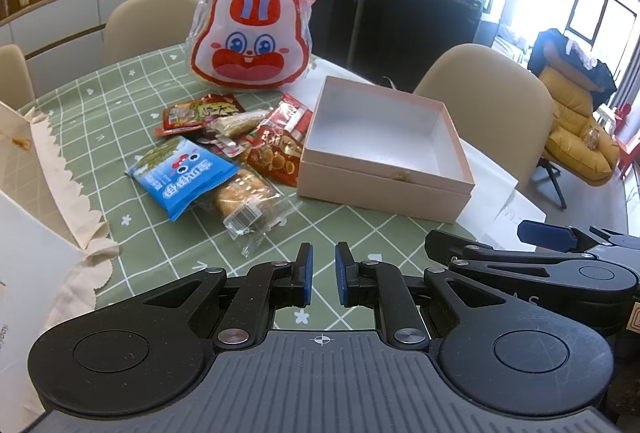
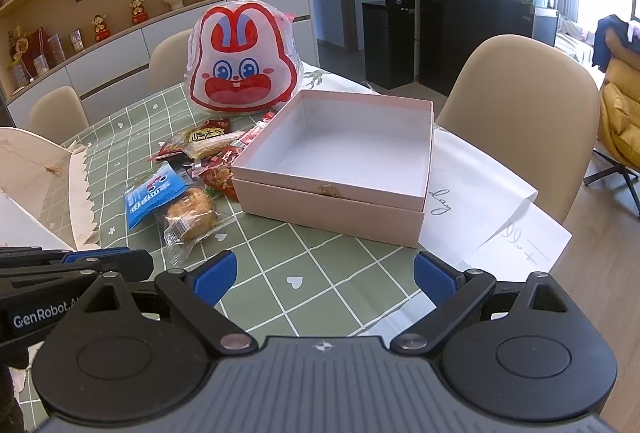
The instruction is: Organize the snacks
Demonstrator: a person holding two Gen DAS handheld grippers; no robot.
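An open pink box point(image 1: 384, 189) point(image 2: 332, 207) with a white, empty inside stands on the green checked tablecloth point(image 1: 340, 229). Left of it lies a heap of snacks: a blue packet point(image 1: 184, 173) point(image 2: 154, 193), a clear-wrapped cake point(image 1: 244, 197) point(image 2: 190, 213) and several red packets point(image 1: 276, 149) point(image 2: 218, 173). Behind them stands a red-and-white rabbit bag point(image 1: 250, 33) point(image 2: 242, 61). My left gripper point(image 1: 323, 253) hovers in front of the cake, shut with nothing between its blue pads. My right gripper point(image 2: 324, 265) is open and empty in front of the box.
A white paper bag point(image 1: 24, 233) and a cream scalloped cloth point(image 1: 68, 161) lie at the left. White paper sheets point(image 2: 480, 201) lie under and right of the box, near the table's edge. Beige chairs point(image 2: 520, 93) stand around the table.
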